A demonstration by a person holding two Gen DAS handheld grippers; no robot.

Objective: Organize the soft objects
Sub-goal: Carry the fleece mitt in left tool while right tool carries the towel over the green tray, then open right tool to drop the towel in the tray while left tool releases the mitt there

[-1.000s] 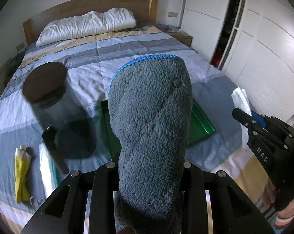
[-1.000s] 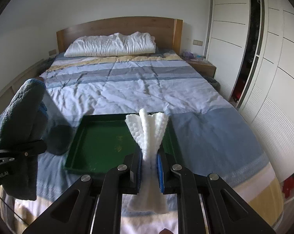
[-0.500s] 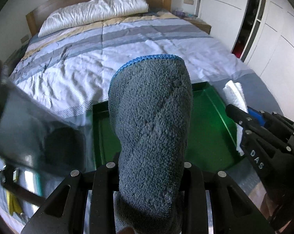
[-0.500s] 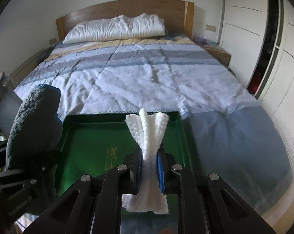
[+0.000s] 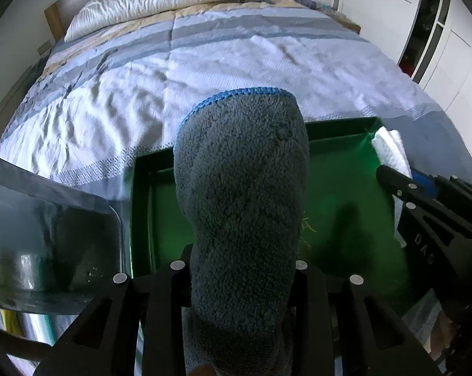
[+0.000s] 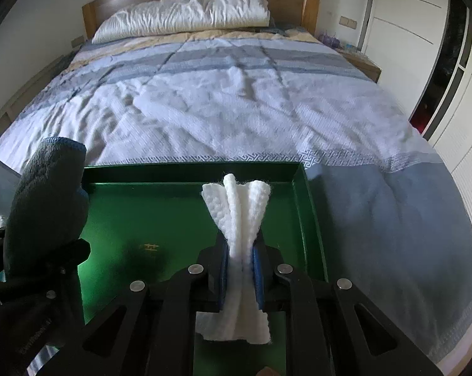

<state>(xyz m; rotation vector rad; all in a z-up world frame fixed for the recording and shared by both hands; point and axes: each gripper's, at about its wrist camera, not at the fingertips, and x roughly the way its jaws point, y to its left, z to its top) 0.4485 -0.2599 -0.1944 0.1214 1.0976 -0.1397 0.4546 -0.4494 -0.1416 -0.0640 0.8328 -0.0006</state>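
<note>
Progress: tray [image 6: 308, 219] ahead of me empty | left gripper [image 5: 242, 269] grasps grey towel [image 5: 242, 194] | right gripper [image 6: 240, 269] grasps white cloth [image 6: 239, 213] | both unplaced

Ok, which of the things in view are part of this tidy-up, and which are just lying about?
In the job:
- grey cloth, clamped in the left gripper
- white cloth, clamped in the right gripper
- green tray on the bed

Just lying about:
- pillow
- striped bedspread
- clear container, beside the tray
</note>
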